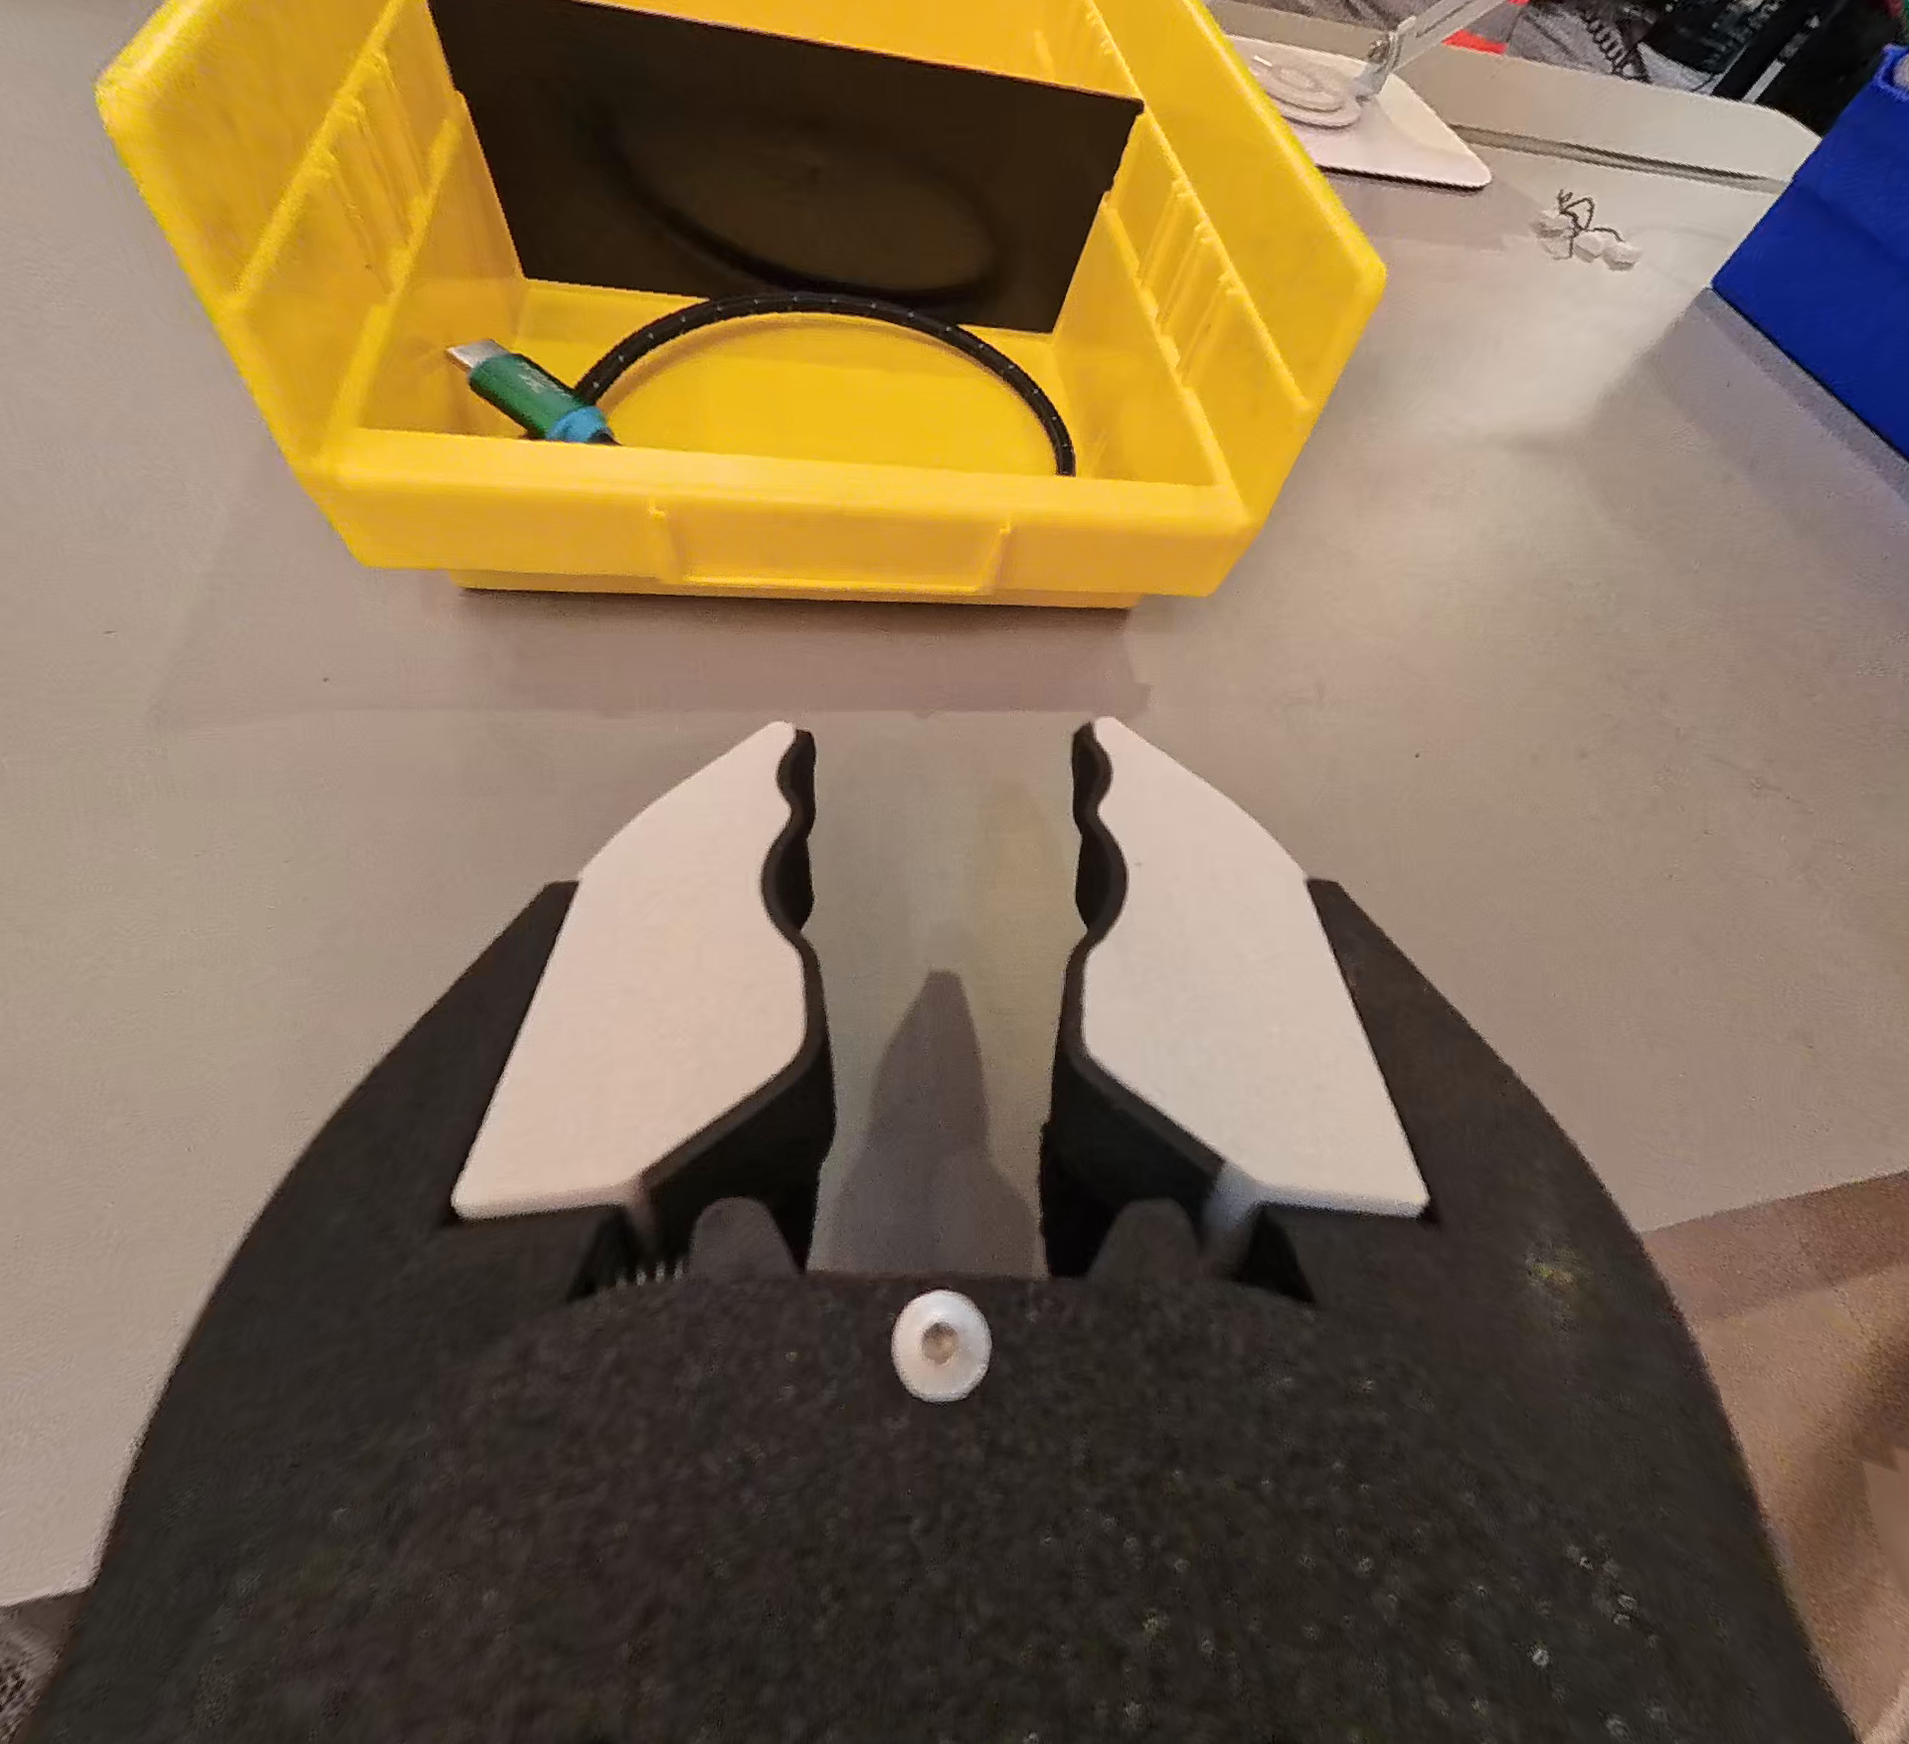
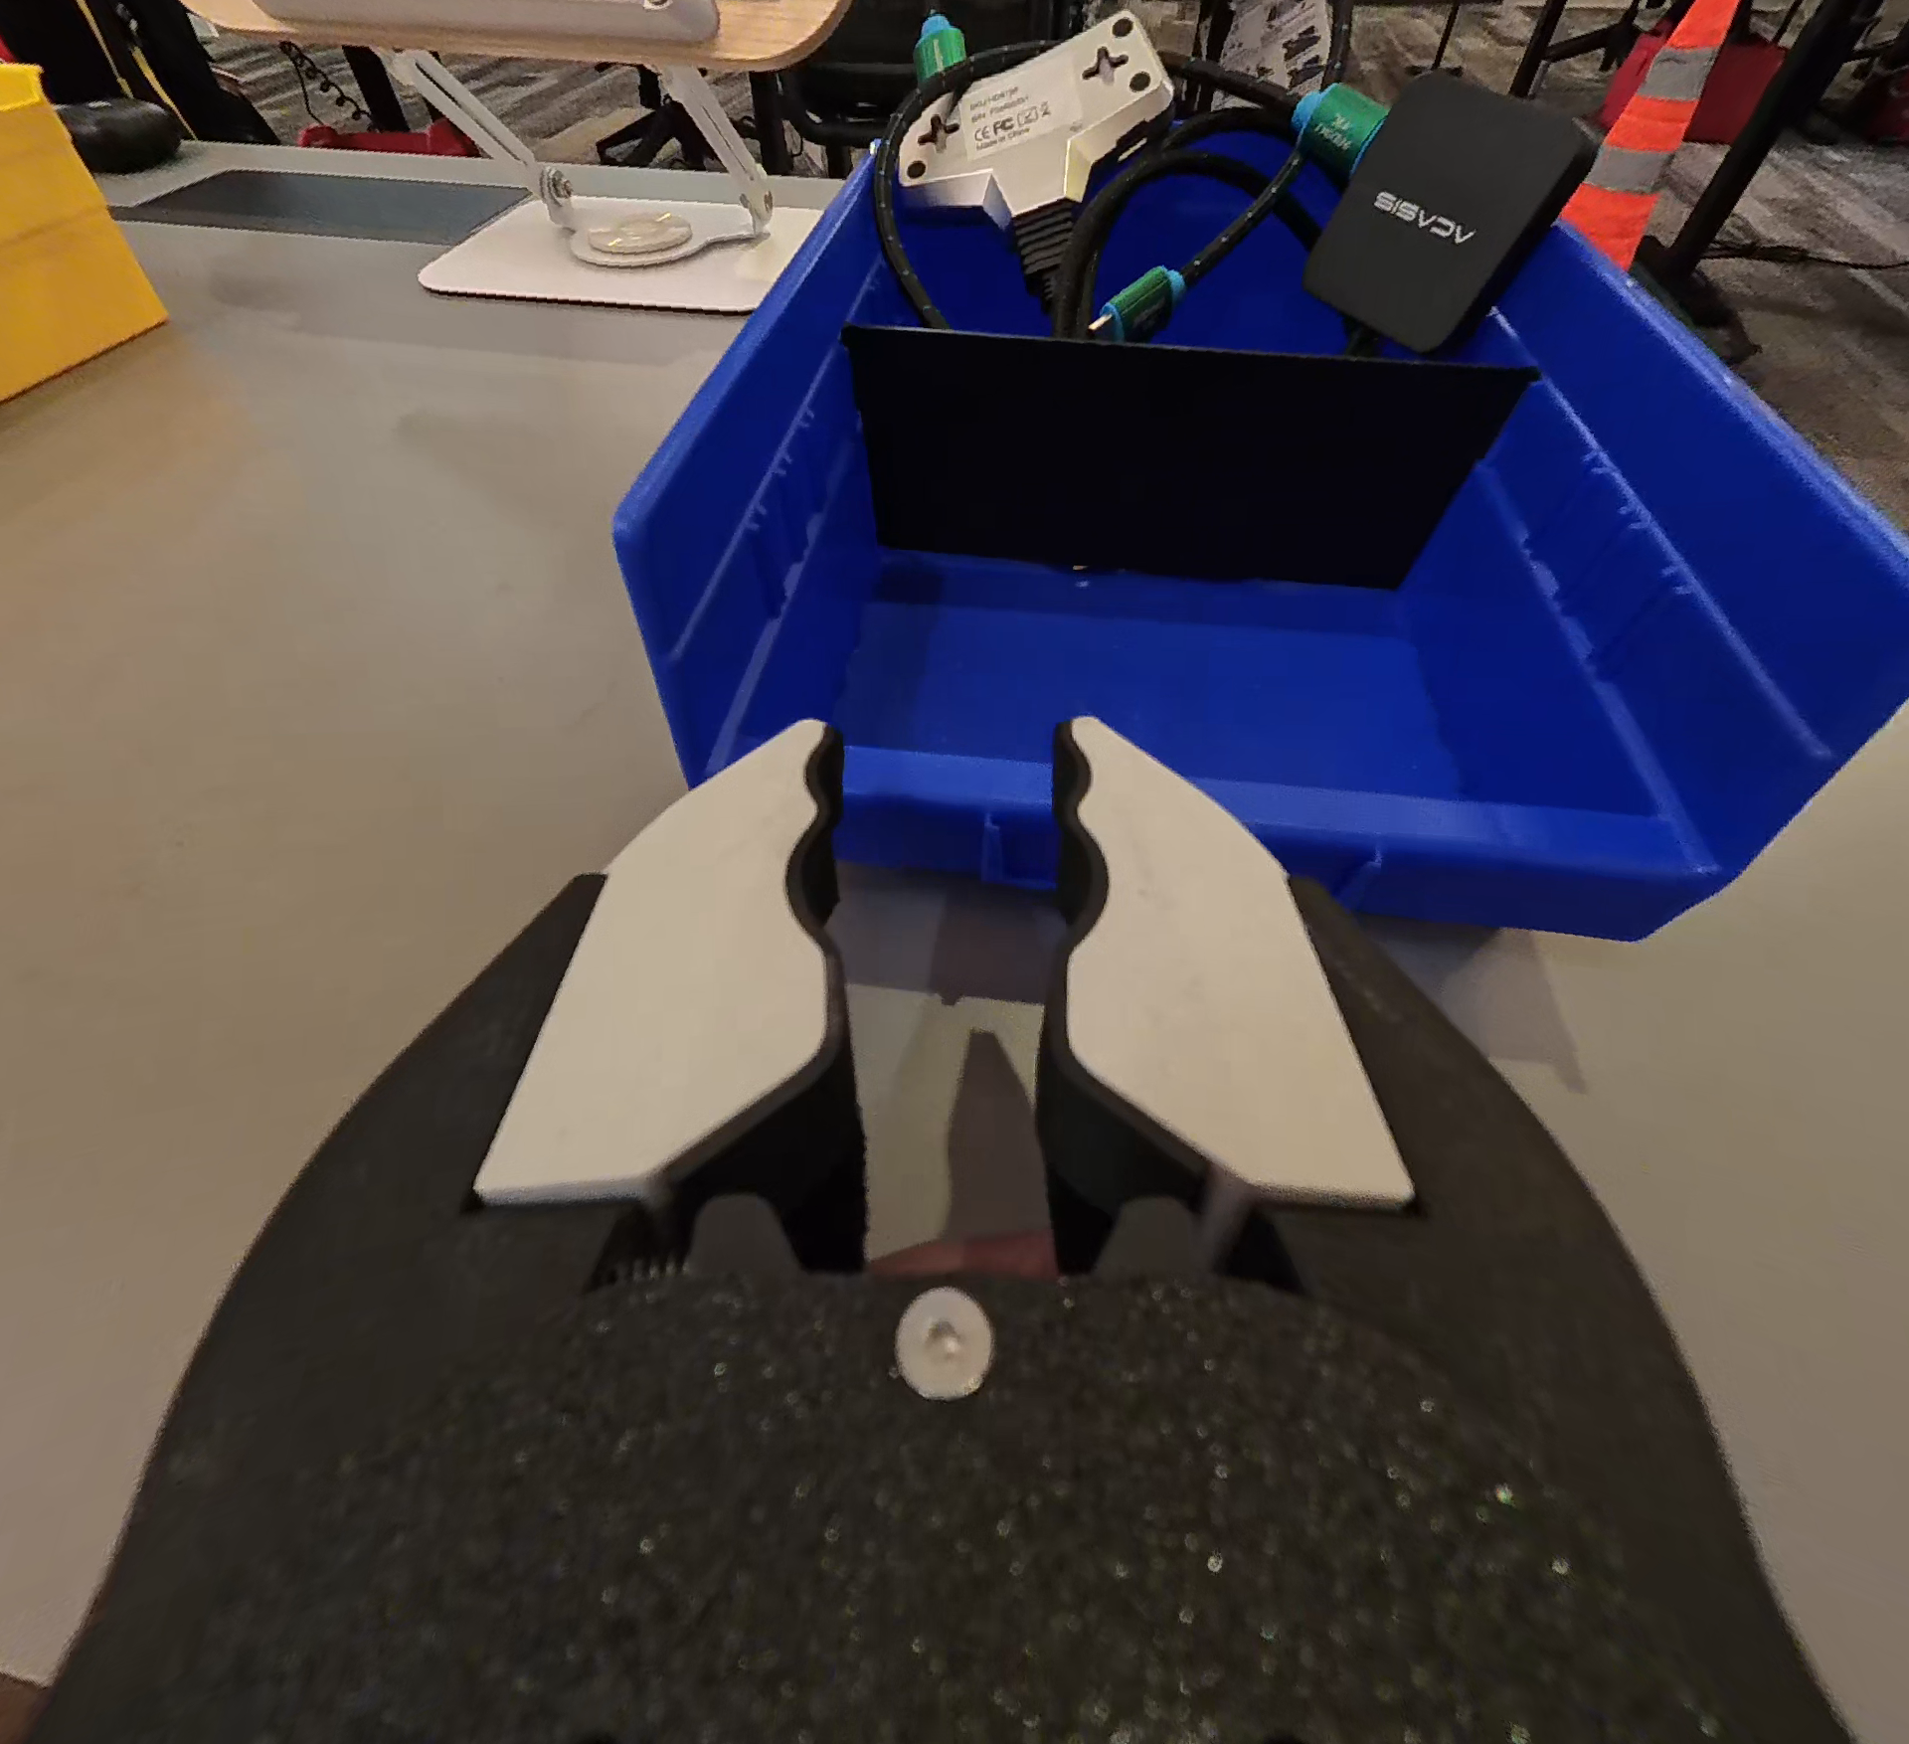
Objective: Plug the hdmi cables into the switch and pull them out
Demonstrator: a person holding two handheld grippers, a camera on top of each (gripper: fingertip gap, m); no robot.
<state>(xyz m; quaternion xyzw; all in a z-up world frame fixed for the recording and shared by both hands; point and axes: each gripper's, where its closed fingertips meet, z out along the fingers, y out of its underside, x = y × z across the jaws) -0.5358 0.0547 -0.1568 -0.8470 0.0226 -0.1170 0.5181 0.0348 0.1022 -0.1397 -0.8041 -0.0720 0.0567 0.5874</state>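
both grippers (image 1: 942, 744) (image 2: 942, 744) empty, jaws apart.

Cables and switch as I see them, all resting in the two bins.

In my left view one braided black HDMI cable (image 1: 857, 351) lies curled in the front compartment of the yellow bin (image 1: 826, 527), its green plug (image 1: 527, 393) with a blue collar free and pointing to the left wall. In my right view the silver switch (image 2: 1033, 119) stands tilted in the back compartment of the blue bin (image 2: 1291, 827), underside towards me, behind the black divider (image 2: 1167, 455). Beside it leans a black box (image 2: 1441, 212). Braided cables (image 2: 1188, 217) loop around them; one green plug (image 2: 1136, 305) hangs free just above the divider.
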